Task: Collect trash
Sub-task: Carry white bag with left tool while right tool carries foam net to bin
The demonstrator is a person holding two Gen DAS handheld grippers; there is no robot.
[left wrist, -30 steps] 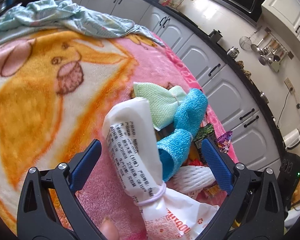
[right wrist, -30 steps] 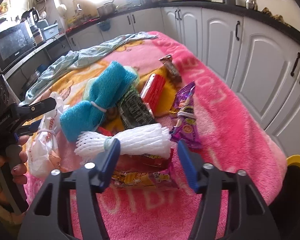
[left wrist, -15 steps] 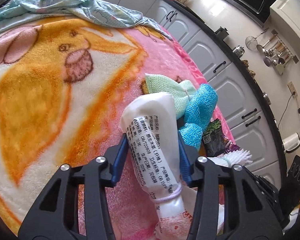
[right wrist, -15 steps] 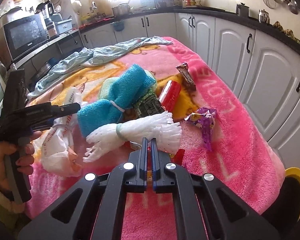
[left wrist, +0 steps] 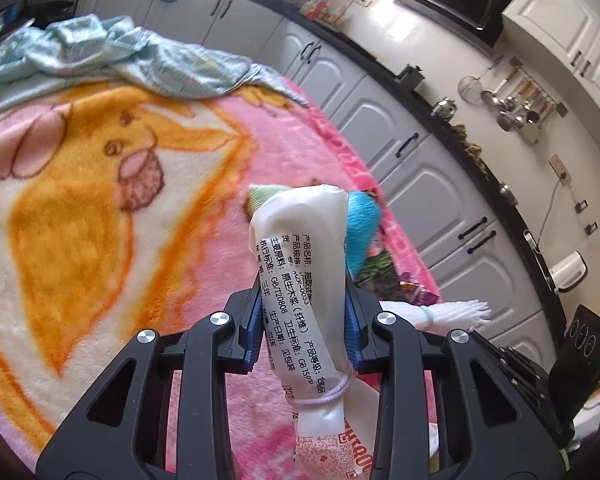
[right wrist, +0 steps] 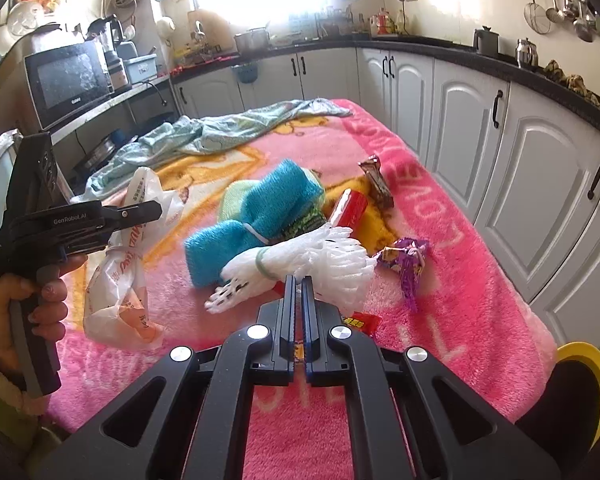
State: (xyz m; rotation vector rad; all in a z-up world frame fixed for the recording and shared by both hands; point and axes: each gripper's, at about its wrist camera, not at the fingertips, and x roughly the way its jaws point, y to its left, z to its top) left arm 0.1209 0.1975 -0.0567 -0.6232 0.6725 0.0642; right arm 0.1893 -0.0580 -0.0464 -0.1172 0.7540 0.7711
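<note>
The left gripper [left wrist: 304,316] was wide open a moment ago. Now it has closed tight on the white bag [left wrist: 300,280], and its blue pads press both sides of the bag's rolled-up neck. The bag is lifted too. In the right view it hangs from the left gripper [right wrist: 148,212], with its bottom end near or on the pink blanket [right wrist: 440,208] (I cannot tell which).

The right gripper [right wrist: 296,292] has changed too. It was open around the white foam net [right wrist: 312,260]. Now its two fingers are almost together, with only a thin gap between them. The tips sit right at the edge of the net. I think they pinch a bit of it, but the fingers hide that spot, so I cannot be sure.

So both hands look ready. One holds the bag, and the other may have the first piece of trash.

The rest waits in a pile on the blanket: a blue towel [right wrist: 256,216], a green cloth [right wrist: 232,200], a red pack [right wrist: 350,208], a brown wrapper [right wrist: 376,180] and a purple wrapper [right wrist: 408,260]. They lie just beside the net.

I think the net should go into the bag next. But the bag's neck is tied shut with a band [left wrist: 320,396], so that could be hard.
</note>
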